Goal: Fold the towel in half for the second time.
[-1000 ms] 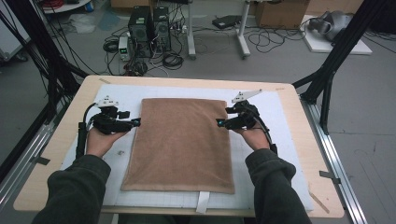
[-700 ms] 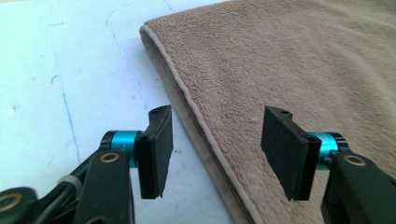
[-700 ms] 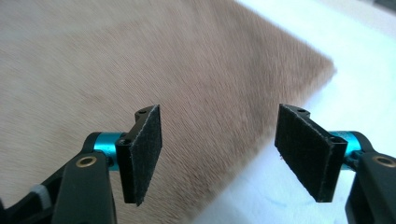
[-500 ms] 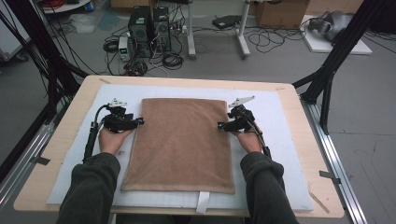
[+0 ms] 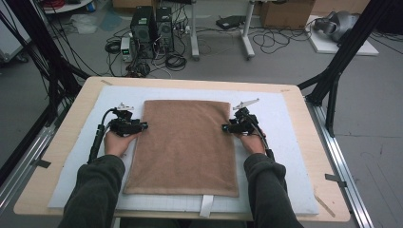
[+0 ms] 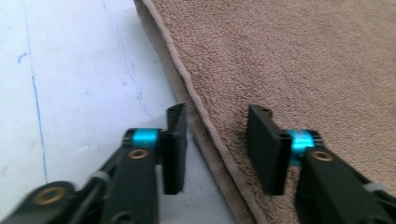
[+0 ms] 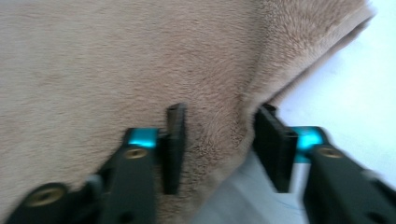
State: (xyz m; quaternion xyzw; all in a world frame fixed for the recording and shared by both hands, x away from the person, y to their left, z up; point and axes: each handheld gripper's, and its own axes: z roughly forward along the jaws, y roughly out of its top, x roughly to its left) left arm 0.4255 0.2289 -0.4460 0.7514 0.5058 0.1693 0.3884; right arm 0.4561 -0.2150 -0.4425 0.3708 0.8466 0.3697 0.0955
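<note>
- As the brown towel (image 5: 185, 145) lies flat on the white mat (image 5: 290, 156) with its long axis running away from the person, its two long side edges are each met by one gripper.
- The left gripper (image 5: 141, 126) is placed at the towel's left edge, in the far half; in the left gripper view (image 6: 217, 149) the hemmed edge is seen running between the jaws, which have just been closing but are not yet pressed on the cloth.
- The right gripper (image 5: 226, 127) is set opposite, at the right edge; in the right gripper view (image 7: 217, 149) the jaws, also just closing, are seen astride the edge, the cloth bunched between them but not clearly clamped.
- Both hands are judged equally near; the coming pinch depends on each edge staying between its jaws.
</note>
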